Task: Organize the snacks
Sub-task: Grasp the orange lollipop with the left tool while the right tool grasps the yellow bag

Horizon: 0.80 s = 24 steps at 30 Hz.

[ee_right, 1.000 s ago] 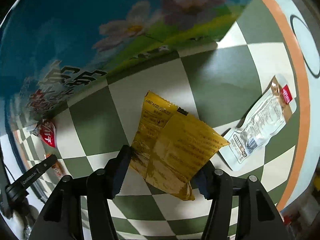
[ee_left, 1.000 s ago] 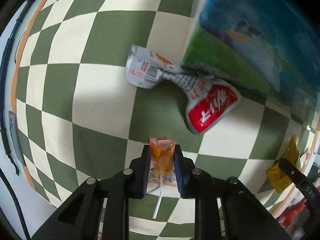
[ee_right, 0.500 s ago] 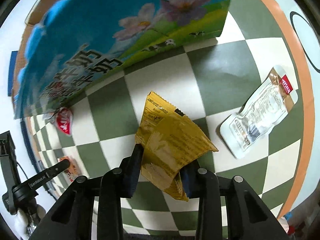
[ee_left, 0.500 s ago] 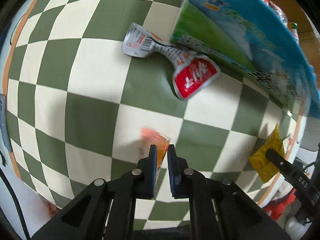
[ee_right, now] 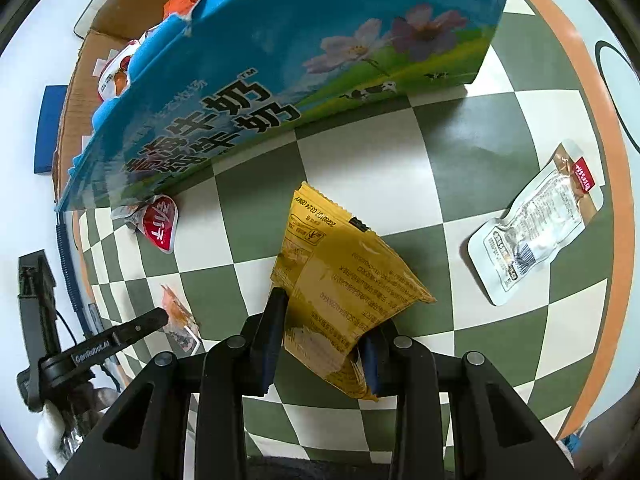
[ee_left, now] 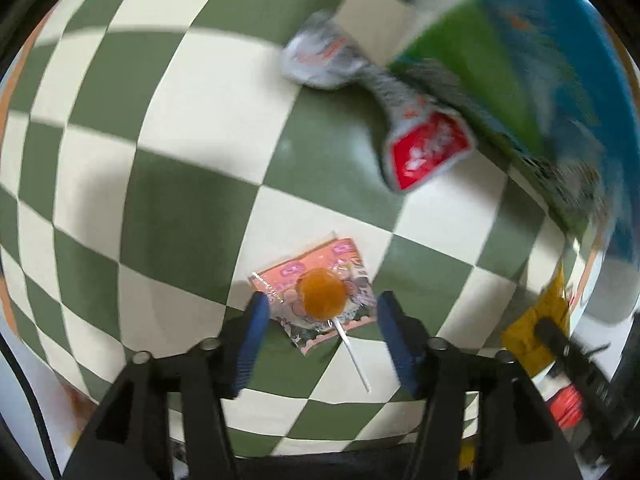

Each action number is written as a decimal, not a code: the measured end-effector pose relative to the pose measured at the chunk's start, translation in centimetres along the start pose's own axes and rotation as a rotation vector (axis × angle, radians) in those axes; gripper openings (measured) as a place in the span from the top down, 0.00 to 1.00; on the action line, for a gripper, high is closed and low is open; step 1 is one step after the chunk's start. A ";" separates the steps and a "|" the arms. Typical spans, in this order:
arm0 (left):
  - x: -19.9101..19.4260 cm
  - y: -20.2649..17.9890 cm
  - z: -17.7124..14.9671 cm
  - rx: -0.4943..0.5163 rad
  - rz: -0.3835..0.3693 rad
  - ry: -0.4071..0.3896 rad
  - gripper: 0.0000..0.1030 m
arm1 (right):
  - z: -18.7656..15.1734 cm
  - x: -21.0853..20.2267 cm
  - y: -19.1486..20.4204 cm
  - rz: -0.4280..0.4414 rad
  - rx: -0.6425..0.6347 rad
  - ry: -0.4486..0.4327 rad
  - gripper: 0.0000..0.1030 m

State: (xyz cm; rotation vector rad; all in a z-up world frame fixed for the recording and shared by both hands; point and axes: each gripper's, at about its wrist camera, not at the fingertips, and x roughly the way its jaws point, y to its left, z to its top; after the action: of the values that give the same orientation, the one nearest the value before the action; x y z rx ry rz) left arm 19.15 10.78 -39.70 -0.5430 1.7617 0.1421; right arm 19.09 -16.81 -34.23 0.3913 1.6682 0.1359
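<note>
Yellow packet (ee_right: pixel 340 280) pinched in right claw (ee_right: pixel 320 340), left claw (ee_left: pixel 318 320) opening over one lollipop (ee_left: pixel 322 300)

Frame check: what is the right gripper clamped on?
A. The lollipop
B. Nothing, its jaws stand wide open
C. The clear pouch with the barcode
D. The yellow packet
D: the right gripper has both pads pressed into the crumpled yellow packet, while the lollipop lies on the cloth between the left gripper's opening jaws and the clear pouch lies apart on the cloth.
</note>
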 end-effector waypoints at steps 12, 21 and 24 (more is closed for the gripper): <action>3.0 -3.9 -1.0 0.050 0.185 -0.038 0.71 | -0.3 0.7 0.9 -0.005 -0.016 -0.002 0.65; 0.6 -2.2 -0.7 0.080 0.153 -0.041 0.88 | -0.7 0.3 1.1 0.004 -0.033 -0.016 0.65; -0.7 -2.6 -0.6 0.091 0.142 -0.047 0.92 | -0.8 0.0 1.1 0.011 -0.039 -0.019 0.65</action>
State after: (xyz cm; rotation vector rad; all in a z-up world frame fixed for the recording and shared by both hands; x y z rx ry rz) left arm 19.89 8.49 -38.38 -0.3462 1.7515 0.1719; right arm 18.51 -15.70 -33.75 0.3712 1.6430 0.1719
